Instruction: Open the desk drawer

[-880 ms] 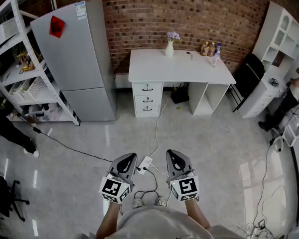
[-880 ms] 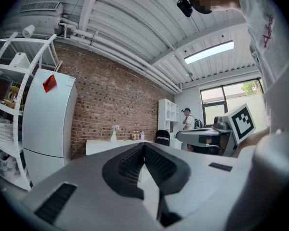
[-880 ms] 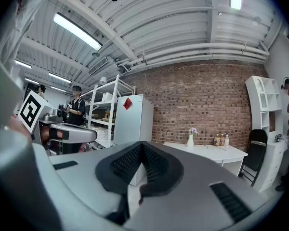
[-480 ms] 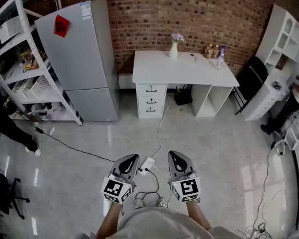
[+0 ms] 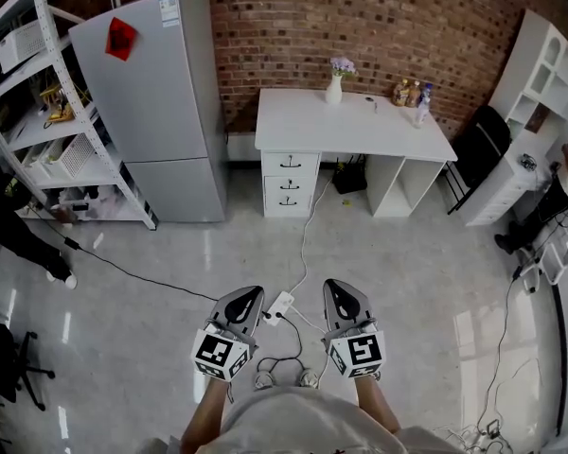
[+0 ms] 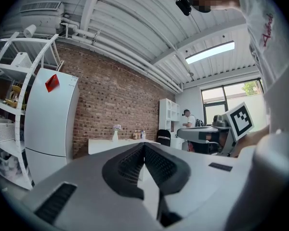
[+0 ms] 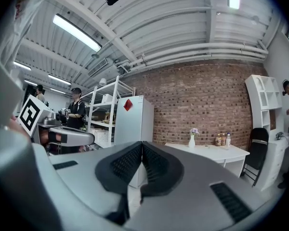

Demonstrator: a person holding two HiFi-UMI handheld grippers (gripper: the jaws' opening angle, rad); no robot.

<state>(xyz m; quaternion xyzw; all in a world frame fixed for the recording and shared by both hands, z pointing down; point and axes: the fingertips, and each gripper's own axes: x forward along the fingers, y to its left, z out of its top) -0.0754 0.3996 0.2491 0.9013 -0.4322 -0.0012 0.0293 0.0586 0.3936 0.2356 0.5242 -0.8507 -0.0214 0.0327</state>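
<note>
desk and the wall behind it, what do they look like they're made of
Desk: likely painted or laminated board, going by the even white, smooth, fairly matte top and flat drawer fronts; their small dark handles could be metal, too small to tell. Wall: bare red-brown brick, rough, with pale mortar lines showing.

Left gripper [image 6: 144, 149]: lower centre, jaws together, nothing between. White fridge [image 6: 48, 124]: left. White desk [image 6: 103, 146]: centre, beyond the jaw tips. Right gripper [image 6: 179, 133]: right.
</note>
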